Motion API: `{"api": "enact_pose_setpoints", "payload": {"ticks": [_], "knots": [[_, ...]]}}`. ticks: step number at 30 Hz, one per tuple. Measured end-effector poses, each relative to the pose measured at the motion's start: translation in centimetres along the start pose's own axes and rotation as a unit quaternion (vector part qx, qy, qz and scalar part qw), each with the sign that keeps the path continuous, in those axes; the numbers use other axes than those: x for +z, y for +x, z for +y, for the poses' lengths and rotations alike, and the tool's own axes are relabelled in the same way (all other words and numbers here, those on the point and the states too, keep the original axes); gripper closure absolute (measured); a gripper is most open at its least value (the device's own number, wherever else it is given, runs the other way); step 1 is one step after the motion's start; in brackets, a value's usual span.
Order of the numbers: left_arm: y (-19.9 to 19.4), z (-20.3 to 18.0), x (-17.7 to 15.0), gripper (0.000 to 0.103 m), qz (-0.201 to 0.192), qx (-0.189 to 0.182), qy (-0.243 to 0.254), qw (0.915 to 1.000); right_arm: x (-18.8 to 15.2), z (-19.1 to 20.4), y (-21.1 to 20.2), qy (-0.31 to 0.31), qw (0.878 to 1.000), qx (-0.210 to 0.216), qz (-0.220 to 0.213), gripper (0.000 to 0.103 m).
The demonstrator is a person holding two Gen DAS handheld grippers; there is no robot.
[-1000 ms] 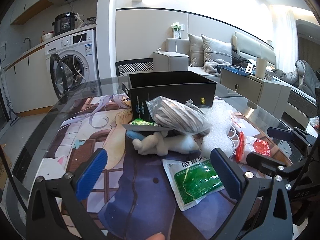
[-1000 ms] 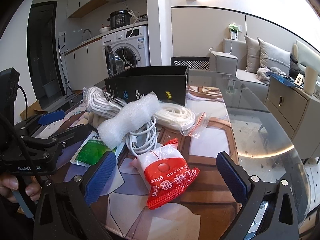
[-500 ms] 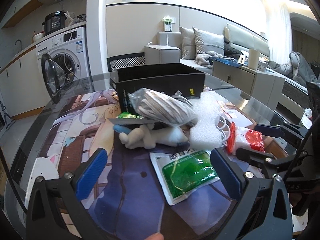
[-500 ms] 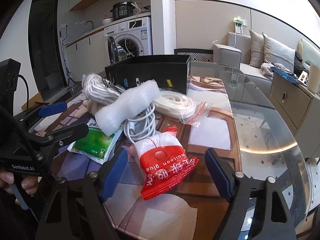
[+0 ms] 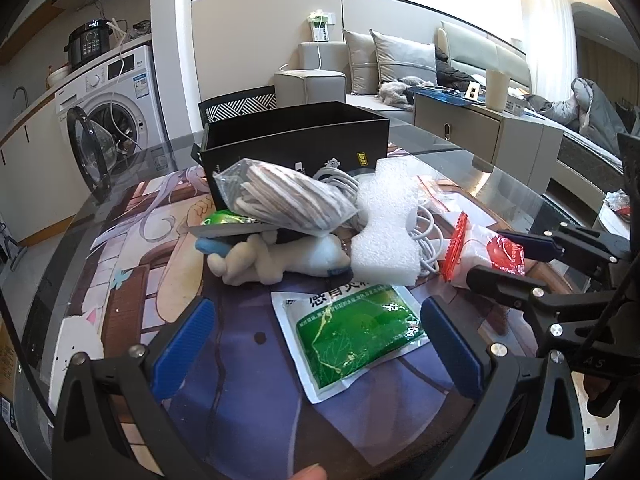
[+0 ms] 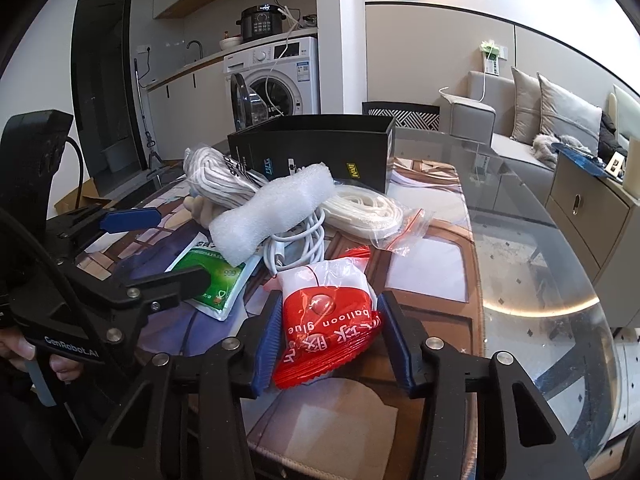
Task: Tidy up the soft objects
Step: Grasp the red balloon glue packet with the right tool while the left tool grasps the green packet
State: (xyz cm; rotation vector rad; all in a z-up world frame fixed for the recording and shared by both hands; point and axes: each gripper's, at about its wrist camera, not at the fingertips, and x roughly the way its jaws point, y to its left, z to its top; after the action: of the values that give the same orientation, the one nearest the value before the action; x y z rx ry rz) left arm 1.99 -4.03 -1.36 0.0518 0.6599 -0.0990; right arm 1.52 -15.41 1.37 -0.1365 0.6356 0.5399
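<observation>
Right gripper [image 6: 330, 346] closing on red balloon glue packet [image 6: 326, 320], pads at both edges.
Needed a firm, centred squeeze before lifting toward black box [image 6: 312, 148] ahead; left gripper [image 5: 316, 354] spread, empty.

A red-and-white packet [image 6: 328, 320] printed "balloon glue" lay nearest on the counter, crinkled, with blue pads touching both its sides. Behind it a white foam block [image 6: 276, 212] rested tilted across a coil of white cable [image 6: 300, 244]. A green sachet [image 5: 352, 332] lay flat. A pale plush toy [image 5: 280, 260] lay on its side under a clear bag of striped cord [image 5: 288, 200]. Another bag of white cord [image 6: 364, 208] sat before an open black box [image 6: 312, 148].
</observation>
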Motion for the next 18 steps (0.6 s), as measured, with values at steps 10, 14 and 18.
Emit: {"api": "enact_pose_setpoints", "payload": {"ticks": [10,14,18], "knots": [[0.5,-1.0,0.2,0.0,0.014,-0.004,0.007,0.9999,-0.3,-1.0,-1.6,0.02,1.0,-0.012,-0.02,0.055],[0.9,-1.2,0.4,0.0,0.022,-0.006,0.008,0.9997,-0.3,-1.4,-1.9,0.027,0.999,-0.017,-0.026,0.055],[1.5,-1.4,0.6,0.0,0.036,-0.008,0.006,0.9993,-0.2,-1.6,-2.0,0.029,0.999,-0.018,-0.031,0.055]]}}
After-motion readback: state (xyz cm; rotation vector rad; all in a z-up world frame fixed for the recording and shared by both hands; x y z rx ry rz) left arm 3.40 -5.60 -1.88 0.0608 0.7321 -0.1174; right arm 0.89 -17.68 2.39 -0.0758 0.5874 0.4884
